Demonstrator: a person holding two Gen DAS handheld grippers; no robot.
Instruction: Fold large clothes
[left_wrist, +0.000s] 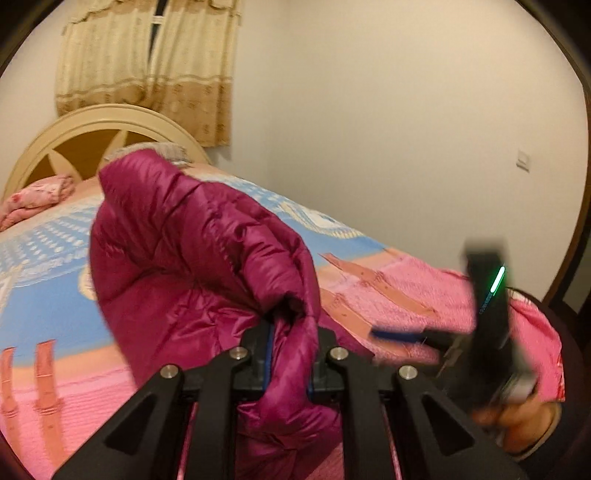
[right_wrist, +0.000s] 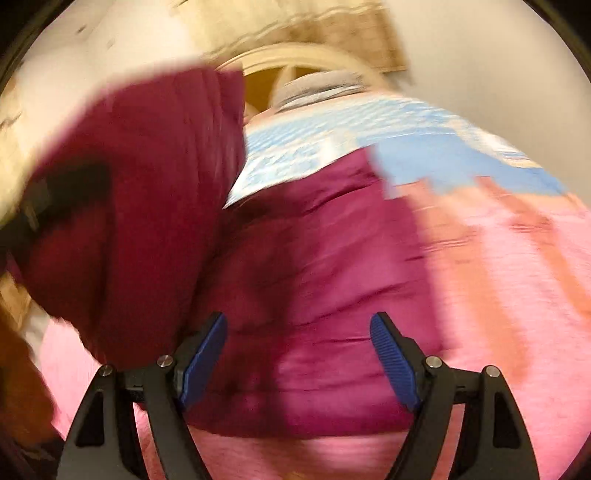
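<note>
No legible text, label, brand, number or sign appears in either view. The only candidate is a row of small pale marks on the blurred black body of the right gripper (left_wrist: 489, 306) at the right of the left wrist frame, just below its green indicator light (left_wrist: 496, 279) — motion blur leaves these marks unreadable. The right wrist frame is blurred throughout — no lettering can be made out on any surface there.
</note>
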